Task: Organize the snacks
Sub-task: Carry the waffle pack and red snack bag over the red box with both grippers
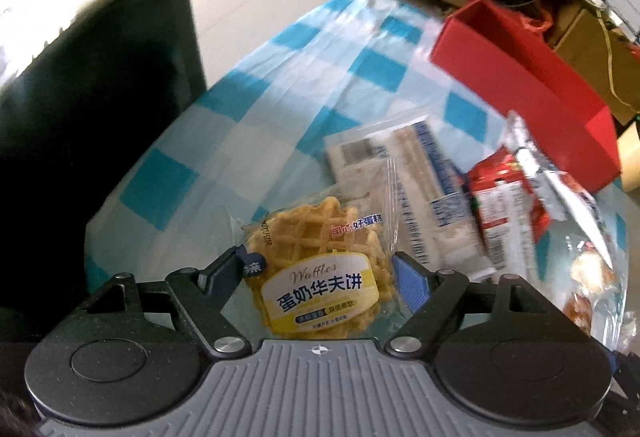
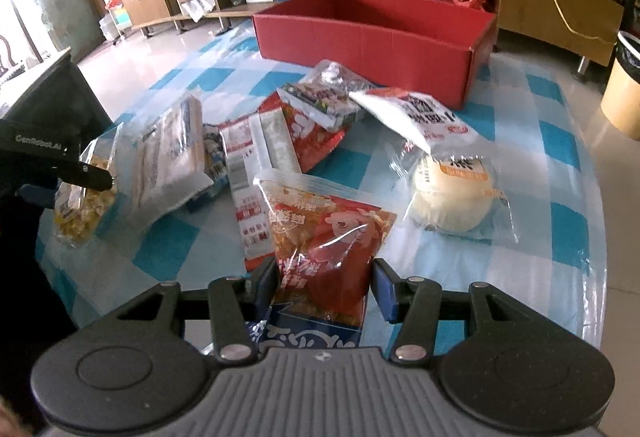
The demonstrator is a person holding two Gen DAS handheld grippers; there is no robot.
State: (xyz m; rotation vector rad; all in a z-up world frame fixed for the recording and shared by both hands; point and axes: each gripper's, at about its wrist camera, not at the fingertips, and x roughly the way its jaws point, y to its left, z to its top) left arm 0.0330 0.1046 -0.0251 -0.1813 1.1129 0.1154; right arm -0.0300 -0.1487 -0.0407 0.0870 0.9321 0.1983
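Crinkly clear plastic is the worry: the left gripper (image 1: 318, 273) has its jaws partly closed around the waffle pack (image 1: 320, 269), low centre of frame, yellow waffle under a glossy label, and whether the pads press I can't tell, so it may slide. Right gripper (image 2: 325, 283) pinches a red snack bag (image 2: 328, 237); red box (image 2: 372, 33) sits upper centre.

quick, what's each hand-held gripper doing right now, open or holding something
Left hand-held gripper: closed on the waffle packet, pads at its sides.
Right hand-held gripper: shut on the red snack bag.
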